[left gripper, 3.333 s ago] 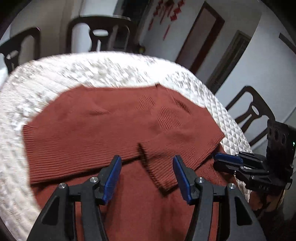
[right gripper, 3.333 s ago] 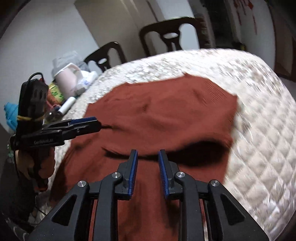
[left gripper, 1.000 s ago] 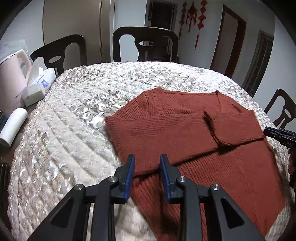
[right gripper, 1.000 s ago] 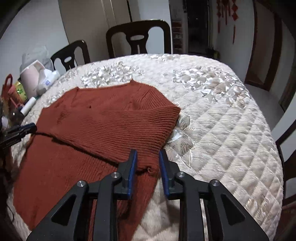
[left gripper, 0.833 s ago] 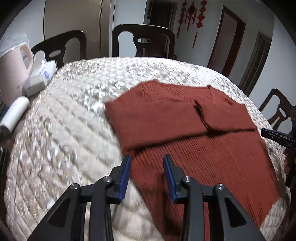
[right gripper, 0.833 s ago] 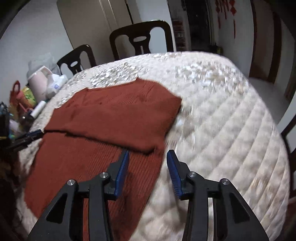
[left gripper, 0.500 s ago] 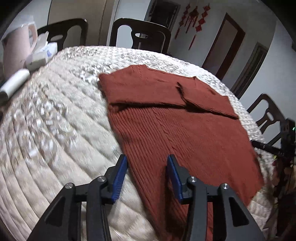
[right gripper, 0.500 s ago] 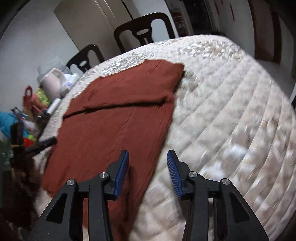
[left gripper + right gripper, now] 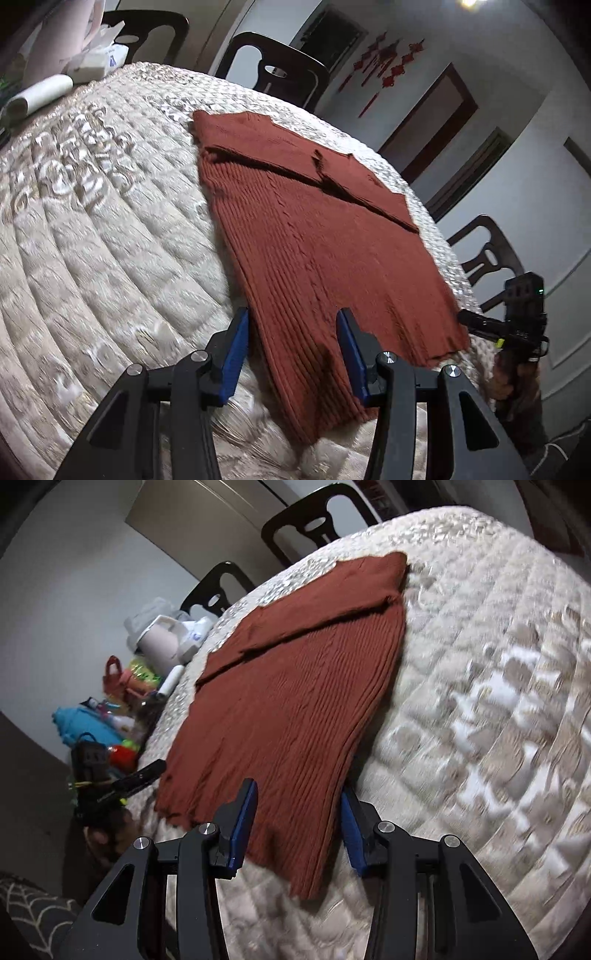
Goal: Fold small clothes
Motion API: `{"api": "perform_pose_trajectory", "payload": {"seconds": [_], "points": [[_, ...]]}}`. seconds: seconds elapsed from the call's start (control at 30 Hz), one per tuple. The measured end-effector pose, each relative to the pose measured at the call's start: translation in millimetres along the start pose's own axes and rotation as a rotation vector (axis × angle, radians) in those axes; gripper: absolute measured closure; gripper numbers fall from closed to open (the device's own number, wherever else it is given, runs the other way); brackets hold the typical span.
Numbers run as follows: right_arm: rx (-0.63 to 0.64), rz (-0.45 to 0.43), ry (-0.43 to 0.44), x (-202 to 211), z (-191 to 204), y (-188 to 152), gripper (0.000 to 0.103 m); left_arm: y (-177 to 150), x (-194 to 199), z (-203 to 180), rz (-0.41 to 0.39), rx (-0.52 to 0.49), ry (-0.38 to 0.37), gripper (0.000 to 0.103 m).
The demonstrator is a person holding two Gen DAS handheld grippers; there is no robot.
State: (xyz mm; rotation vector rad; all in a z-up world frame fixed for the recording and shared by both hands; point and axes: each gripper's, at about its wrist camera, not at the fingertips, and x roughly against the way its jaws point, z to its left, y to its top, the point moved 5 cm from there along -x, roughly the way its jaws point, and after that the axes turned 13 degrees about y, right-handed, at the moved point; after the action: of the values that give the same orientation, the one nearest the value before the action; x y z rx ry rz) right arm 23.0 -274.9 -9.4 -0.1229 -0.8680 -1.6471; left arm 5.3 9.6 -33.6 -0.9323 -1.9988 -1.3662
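Note:
A rust-red ribbed sweater [image 9: 317,236] lies flat on the quilted cream table cover [image 9: 92,221], both sleeves folded across its chest. Its hem hangs toward the near table edge. My left gripper [image 9: 291,343] is open, its jaws straddling the hem's left corner. My right gripper [image 9: 297,818] is open, its jaws straddling the hem's right corner of the sweater [image 9: 295,686]. Each gripper shows in the other's view: the right one [image 9: 480,326] beside the hem's far corner, the left one [image 9: 136,775] likewise.
Dark wooden chairs [image 9: 273,70] ring the round table. A pink kettle [image 9: 162,642], tissue pack [image 9: 99,62], white roll [image 9: 37,96] and bright clutter [image 9: 122,709] sit at the table's left side. The near table edge drops off just below the hem.
Both grippers let go of the folded sleeves, opened, and drew back and down to the sweater's hem corners. The sleeves now lie across the chest.

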Motion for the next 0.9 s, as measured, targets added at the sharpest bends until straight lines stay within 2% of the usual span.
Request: {"api": "perform_pose_trajectory", "payload": {"seconds": [0.1,0.17,0.2,0.27,0.3,0.33,0.4,0.63,0.9], "points": [[0.0,-0.007,-0.003,-3,1,2,0.059,3,-4,-4,0.001,-0.004,0.004,0.055],[0.0,-0.004,-0.008,-7,0,3,0.065,5,-6,-6,0.007,-0.002,0.007,0.055],[0.004,0.002,-0.027,-8,0,3,0.073,6,-7,-6,0.01,0.0,0.011,0.055],[0.013,0.004,-0.056,-8,-2,3,0.083,7,-9,-6,0.014,-0.007,0.033,0.063],[0.013,0.006,-0.066,-7,-3,4,0.09,8,-9,-6,0.016,-0.01,0.044,0.07],[0.011,0.007,-0.074,-7,-5,3,0.095,6,-9,-5,0.02,-0.014,0.046,0.081],[0.009,0.008,-0.073,-3,-7,3,0.096,7,-10,-2,0.037,-0.025,0.049,0.095],[0.032,-0.057,-0.053,25,-1,7,0.097,22,16,12,-0.038,-0.001,0.03,0.096],[0.013,-0.052,-0.024,20,-2,8,0.097,17,11,17,-0.018,0.044,0.008,0.096]]}}
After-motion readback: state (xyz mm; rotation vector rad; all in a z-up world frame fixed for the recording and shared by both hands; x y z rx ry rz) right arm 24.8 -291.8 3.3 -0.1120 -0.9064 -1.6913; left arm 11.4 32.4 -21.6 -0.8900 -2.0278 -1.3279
